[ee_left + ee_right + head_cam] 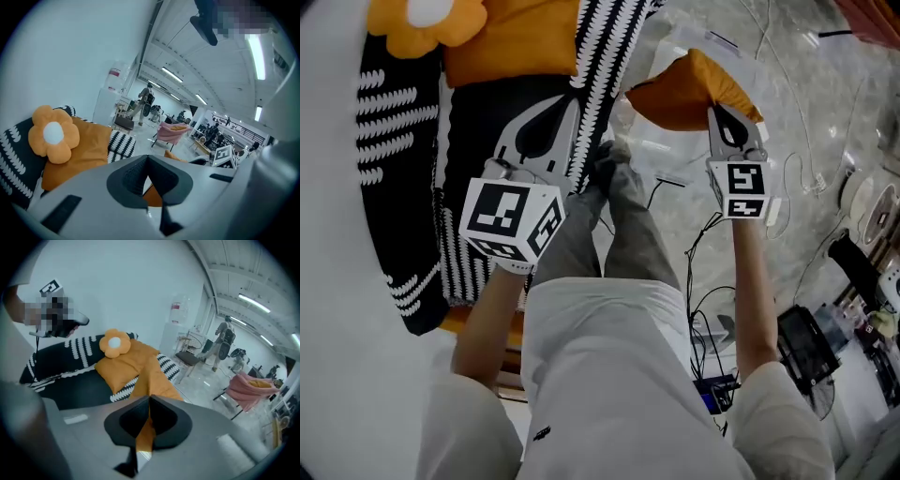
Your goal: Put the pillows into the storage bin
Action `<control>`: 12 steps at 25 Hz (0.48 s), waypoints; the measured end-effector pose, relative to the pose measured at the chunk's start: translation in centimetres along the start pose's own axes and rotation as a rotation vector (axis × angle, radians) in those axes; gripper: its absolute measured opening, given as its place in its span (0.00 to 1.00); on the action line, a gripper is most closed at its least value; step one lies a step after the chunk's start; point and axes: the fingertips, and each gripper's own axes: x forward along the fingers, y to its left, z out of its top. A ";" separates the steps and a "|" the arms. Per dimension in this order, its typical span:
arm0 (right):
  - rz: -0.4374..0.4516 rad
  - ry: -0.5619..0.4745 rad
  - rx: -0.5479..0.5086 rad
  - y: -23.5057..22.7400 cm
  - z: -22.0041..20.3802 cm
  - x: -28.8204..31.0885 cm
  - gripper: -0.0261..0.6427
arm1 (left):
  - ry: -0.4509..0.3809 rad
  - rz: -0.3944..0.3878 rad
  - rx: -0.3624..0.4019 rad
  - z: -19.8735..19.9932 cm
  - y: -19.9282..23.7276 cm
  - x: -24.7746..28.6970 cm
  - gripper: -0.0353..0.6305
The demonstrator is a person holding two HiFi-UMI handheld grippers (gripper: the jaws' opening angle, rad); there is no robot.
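My right gripper is shut on a corner of an orange pillow, which hangs over the marble floor to the right of the sofa. Something clear and glossy lies under it; I cannot tell its shape. My left gripper is shut with nothing pinched, its tips over the black sofa. A second orange pillow rests on the sofa, an orange flower cushion on top. A black-and-white zigzag pillow lies beside them.
Black cables trail over the floor by the person's feet. Dark equipment stands at the right. A white wall runs behind the sofa. A pink chair and a walking person are farther off in the hall.
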 end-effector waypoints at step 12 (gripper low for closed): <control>-0.161 0.072 -0.030 -3.6 -2.3 -3.0 0.06 | -0.006 -0.017 0.011 0.8 -3.2 -0.8 0.07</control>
